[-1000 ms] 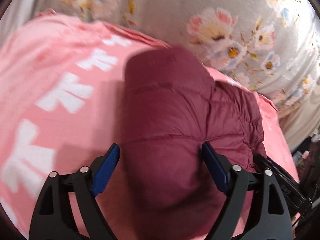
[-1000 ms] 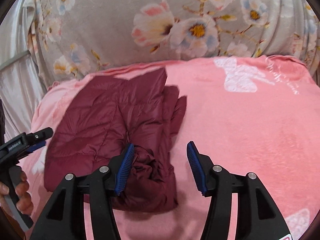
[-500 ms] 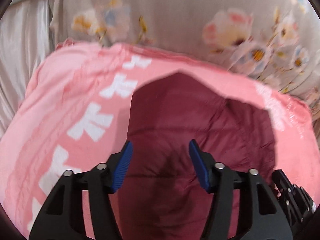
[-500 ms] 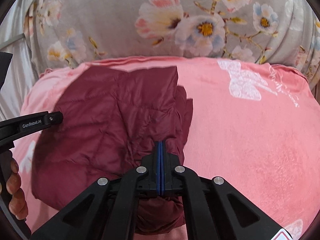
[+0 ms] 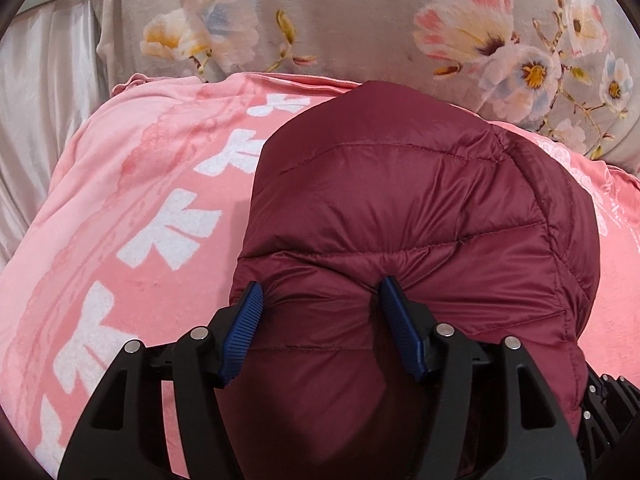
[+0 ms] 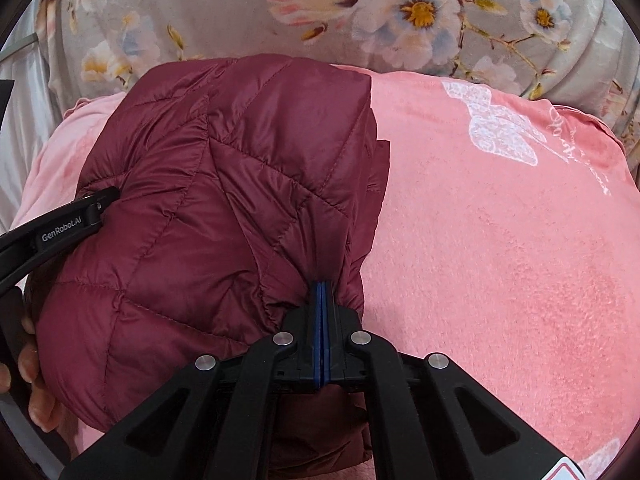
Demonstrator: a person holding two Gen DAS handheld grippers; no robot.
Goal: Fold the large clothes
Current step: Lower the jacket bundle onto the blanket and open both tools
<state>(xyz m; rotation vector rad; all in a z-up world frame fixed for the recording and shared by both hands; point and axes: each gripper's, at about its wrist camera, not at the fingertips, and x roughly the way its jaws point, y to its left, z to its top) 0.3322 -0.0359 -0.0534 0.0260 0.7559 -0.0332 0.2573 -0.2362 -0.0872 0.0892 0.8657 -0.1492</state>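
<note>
Item: maroon quilted jacket point(image 6: 208, 208), partly folded into a thick bundle, lying on a pink blanket point(image 6: 500, 240) spread over a bed; grey floral bedding point(image 5: 360, 20) rises behind it.

Step in hand — judged to be a late fold: both near corners of the bundle are being taken up, likely to carry the near edge over toward the far edge.

Right hand-held gripper point(image 6: 322, 292): pads pressed tightly together, pinching a gathered tuck of the jacket at its near right corner; creases radiate from the pinch. The jacket spreads away up and to the left of it; bare blanket lies to its right.

Left hand-held gripper point(image 5: 320, 300): jaws partly spread, having just opened a little, with a puffed fold of the jacket between them. The blue fingertips point(image 5: 390, 292) dent the fabric on both sides, so it appears bunched rather than firmly clamped. It sits at the jacket's near left edge, and the garment extends ahead and to the right.

Next move calls for — in my judgement — a firmer close by the left, then an even lift by both, since the slippery padded fabric may slide out.
</note>
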